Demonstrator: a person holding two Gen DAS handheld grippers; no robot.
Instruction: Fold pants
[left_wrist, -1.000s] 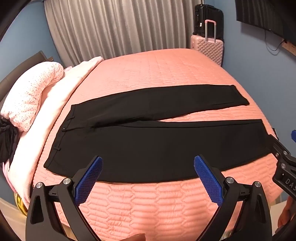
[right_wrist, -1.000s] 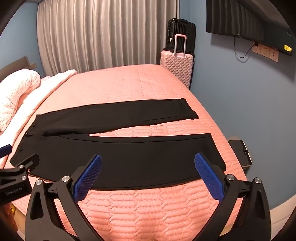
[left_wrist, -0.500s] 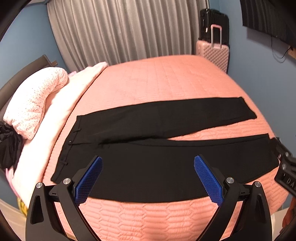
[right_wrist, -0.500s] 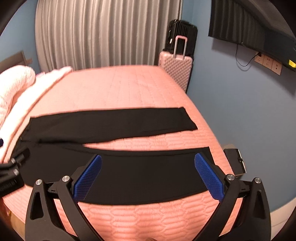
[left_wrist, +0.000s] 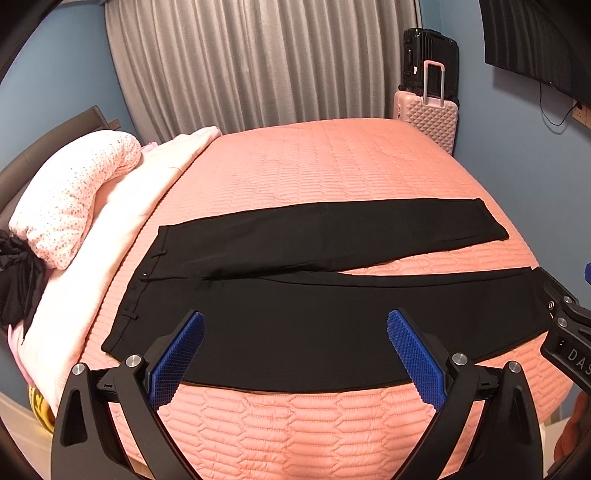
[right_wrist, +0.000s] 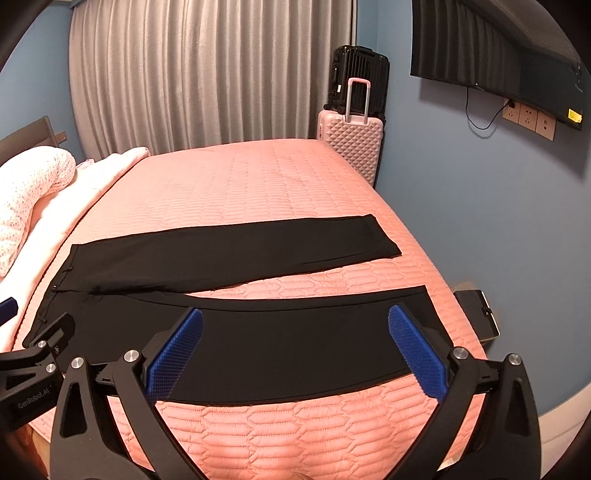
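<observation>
My left gripper and right gripper were spread apart, holding nothing. Both hovered, seemingly without contact, at lower frame over the black pants lying flat on the bed.

White lettering "GenRobot.AI" is printed on the black body of the left gripper, seen at the frame edge. The right gripper body carries the partial letters "DAS", cut off by the frame edge.

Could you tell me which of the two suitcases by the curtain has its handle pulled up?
The pink suitcase in front: its handle stands raised above the diamond-patterned shell. The black suitcase behind it shows no raised handle.
</observation>
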